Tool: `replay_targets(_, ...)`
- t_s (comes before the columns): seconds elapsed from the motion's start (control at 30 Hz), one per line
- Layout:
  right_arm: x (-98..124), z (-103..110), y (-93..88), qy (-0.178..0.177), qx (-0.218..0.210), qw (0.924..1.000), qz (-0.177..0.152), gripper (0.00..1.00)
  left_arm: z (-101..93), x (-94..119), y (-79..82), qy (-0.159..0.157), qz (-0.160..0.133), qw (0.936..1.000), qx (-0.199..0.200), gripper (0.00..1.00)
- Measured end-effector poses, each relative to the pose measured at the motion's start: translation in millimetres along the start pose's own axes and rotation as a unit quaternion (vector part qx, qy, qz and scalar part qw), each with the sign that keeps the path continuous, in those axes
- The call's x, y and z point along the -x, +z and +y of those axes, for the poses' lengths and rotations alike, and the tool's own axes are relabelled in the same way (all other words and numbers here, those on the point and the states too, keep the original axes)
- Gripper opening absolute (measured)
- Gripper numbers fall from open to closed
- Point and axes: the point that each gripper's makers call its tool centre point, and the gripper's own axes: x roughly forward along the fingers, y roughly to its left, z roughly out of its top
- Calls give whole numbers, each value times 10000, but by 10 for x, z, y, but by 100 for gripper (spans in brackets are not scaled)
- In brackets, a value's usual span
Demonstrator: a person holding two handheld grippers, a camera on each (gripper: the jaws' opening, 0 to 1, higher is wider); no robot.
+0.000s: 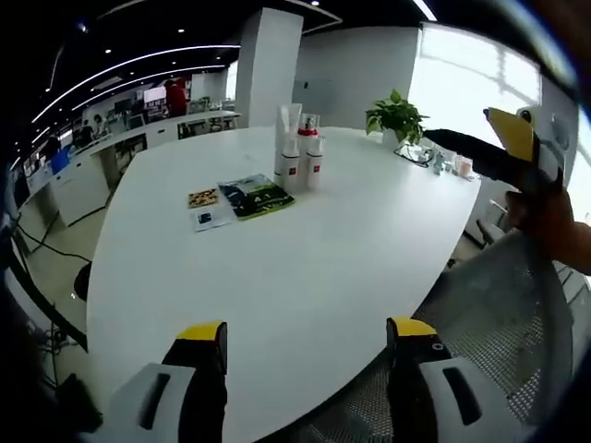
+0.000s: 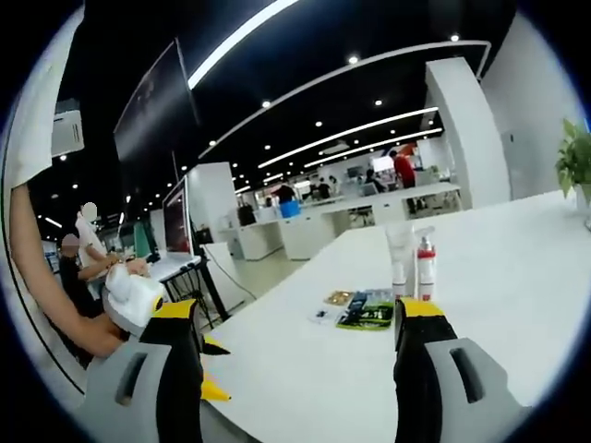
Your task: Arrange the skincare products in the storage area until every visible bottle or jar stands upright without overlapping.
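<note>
Far across the white table stands an upright cluster of skincare products: a tall white tube, a red-capped bottle and two small white bottles. In the right gripper view the tube and the red-capped bottle stand side by side. My left gripper hovers open over the near table edge, holding nothing. My right gripper is open and empty too, well short of the products. It also enters the left gripper view at the upper right, held by a hand.
Flat sachets lie by the bottles: a green-black one, a brown one and a small card. A potted plant stands at the far edge. A mesh chair back is at the near right. The left gripper shows at left.
</note>
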Motion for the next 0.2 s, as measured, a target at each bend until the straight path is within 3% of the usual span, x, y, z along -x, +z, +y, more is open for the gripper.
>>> replay_targets(0.1, -25, 15, -49, 33, 29, 9999, 113, 82, -11, 6, 14, -27, -37, 10000, 20, 73)
replay_targets(0.2, -65, 82, -190, 174, 135, 9988, 446, 82, 15, 18, 50, 24, -118, 9999, -4, 73)
